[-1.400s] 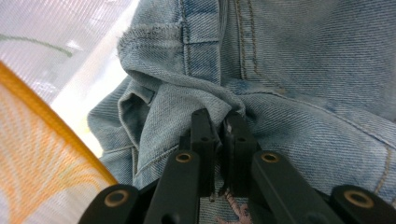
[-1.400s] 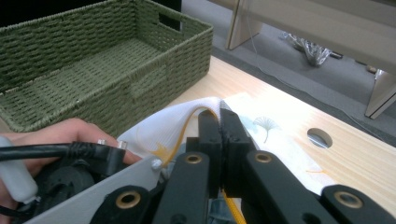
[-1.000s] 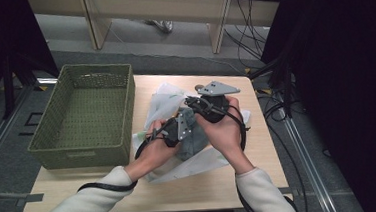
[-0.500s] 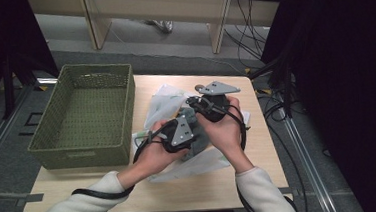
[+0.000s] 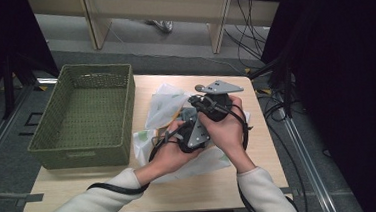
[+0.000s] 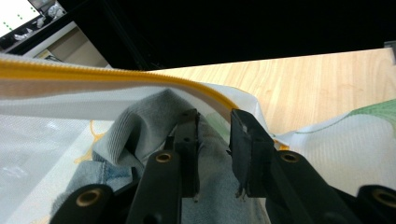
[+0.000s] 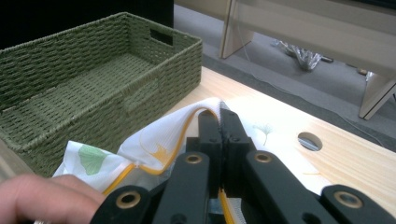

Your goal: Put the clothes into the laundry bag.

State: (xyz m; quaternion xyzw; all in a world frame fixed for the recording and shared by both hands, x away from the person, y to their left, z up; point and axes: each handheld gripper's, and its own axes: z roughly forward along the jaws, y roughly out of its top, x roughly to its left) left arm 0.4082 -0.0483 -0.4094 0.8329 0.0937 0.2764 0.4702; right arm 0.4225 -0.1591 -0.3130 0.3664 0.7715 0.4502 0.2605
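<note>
A white mesh bag (image 5: 168,105) with leaf prints and a yellow zipper lies in the middle of the wooden table (image 5: 264,151). My right gripper (image 5: 196,103) is shut on the bag's zipper edge (image 7: 187,122), holding the mouth up. My left gripper (image 5: 188,118) sits just below it, close against it. In the left gripper view its jaws (image 6: 215,140) reach under the yellow zipper (image 6: 93,74) into the bag and pinch a fold of grey-blue cloth (image 6: 140,121). Both hands are close together over the bag.
A green woven basket (image 5: 86,118) stands at the table's left, empty, also close ahead in the right gripper view (image 7: 93,79). A round hole (image 7: 308,140) is in the tabletop. Cables (image 5: 276,112) hang off the right edge. Desk legs stand beyond the far edge.
The left gripper has shifted slightly toward the right gripper and deeper under the bag's edge. The right gripper has stayed in place holding the bag.
</note>
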